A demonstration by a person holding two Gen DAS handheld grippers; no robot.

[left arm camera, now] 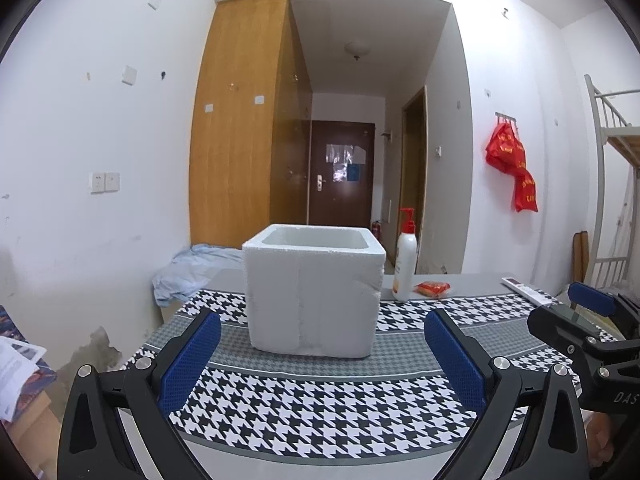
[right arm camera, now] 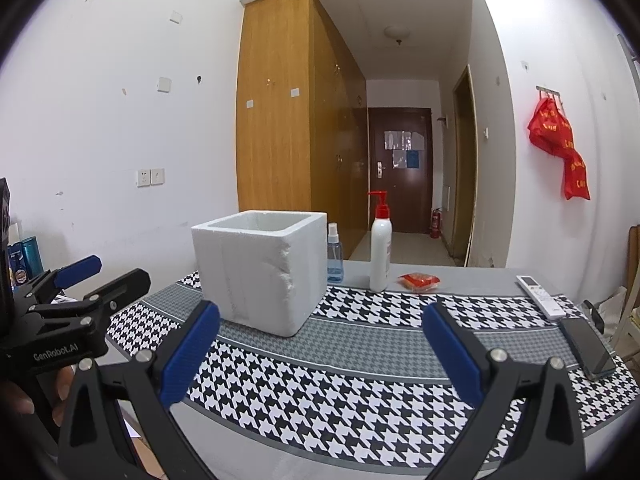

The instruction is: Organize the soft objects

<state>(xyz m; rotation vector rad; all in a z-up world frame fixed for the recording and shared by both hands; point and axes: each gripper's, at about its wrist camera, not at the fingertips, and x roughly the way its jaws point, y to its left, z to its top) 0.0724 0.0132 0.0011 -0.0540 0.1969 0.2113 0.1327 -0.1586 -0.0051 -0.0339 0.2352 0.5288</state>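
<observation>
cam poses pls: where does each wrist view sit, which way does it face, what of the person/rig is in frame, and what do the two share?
Left wrist: on the left tool, low over the table's near edge, facing the foam box head-on; its open blue fingers show, the right tool at right.
Right wrist: on the right tool, further right, seeing the box from its right corner; open fingers show, the left tool and a hand at left.
Shared: box, pump bottle, red packet, remote, houndstooth cloth.
</observation>
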